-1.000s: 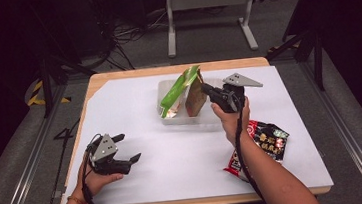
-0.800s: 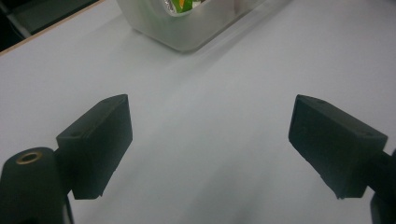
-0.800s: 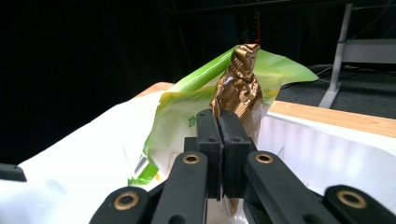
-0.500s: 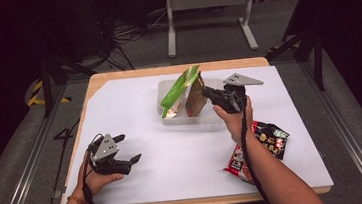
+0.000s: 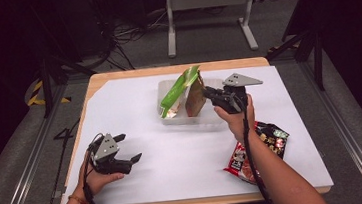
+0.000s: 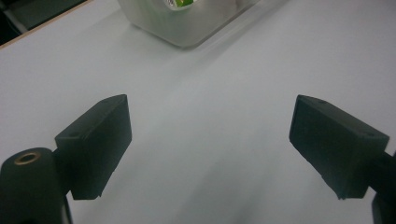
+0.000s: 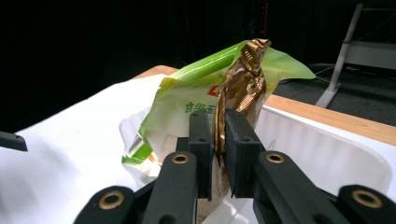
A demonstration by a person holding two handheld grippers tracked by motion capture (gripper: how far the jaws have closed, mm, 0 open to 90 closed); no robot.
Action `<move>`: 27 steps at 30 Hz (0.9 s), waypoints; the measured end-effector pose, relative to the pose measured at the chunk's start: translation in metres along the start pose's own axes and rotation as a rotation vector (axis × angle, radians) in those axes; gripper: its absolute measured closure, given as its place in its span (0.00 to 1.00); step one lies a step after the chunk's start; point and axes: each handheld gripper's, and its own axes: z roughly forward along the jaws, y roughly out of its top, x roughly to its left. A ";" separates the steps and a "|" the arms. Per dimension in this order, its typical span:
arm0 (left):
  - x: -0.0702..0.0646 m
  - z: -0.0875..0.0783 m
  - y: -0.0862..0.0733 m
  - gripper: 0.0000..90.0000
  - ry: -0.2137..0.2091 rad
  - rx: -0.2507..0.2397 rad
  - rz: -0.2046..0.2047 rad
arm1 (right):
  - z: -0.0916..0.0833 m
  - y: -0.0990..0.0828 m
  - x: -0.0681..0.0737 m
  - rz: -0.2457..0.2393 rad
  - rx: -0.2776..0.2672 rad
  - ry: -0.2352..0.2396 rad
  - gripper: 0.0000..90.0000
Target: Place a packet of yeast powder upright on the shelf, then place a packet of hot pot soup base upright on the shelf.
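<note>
Table (image 5: 116,80): wooden top, almost fully covered by a white sheet (image 5: 174,158). Floor around it is dark, with cables and a grey metal stand (image 5: 207,1) behind the far edge.

Clear plastic tray (image 5: 205,117) sits on the sheet at centre-far. A green bag (image 5: 178,89) stands propped in it, leaning, with a brown-gold bag (image 5: 195,100) right against it. In the right gripper view the tray's white ribbed wall (image 7: 327,154) runs just behind the jaws.

Red and black snack packet (image 5: 266,144) lies flat on the sheet near the right edge, partly hidden under the right forearm.

Right gripper (image 5: 211,96) reaches into the tray from the right. Its jaws have just been opening, but the gold bag's crumpled edge (image 7: 243,88) is between them with the pads still on it.

Left gripper (image 5: 125,148) rests on the sheet at front left, released, jaws wide apart over bare sheet, well apart from the tray.

Writing: Chinese characters in green on the green bag (image 7: 198,108), partly covered by the jaws. Packet print too small to read.
</note>
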 end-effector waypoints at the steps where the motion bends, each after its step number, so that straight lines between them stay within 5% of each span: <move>1: 0.001 0.001 0.000 0.16 0.000 0.001 0.002 | 0.000 0.000 0.000 -0.009 0.003 -0.003 0.91; 14: 0.000 0.002 -0.002 0.16 -0.011 0.004 -0.007 | -0.018 0.002 0.001 -0.073 0.016 0.026 0.82; 21: -0.001 0.004 -0.001 0.16 -0.013 0.015 -0.008 | -0.043 0.000 0.003 -0.153 0.051 0.061 0.72; 27: -0.002 0.004 -0.001 0.16 -0.017 0.015 -0.010 | -0.070 -0.012 -0.005 -0.180 0.096 0.044 0.65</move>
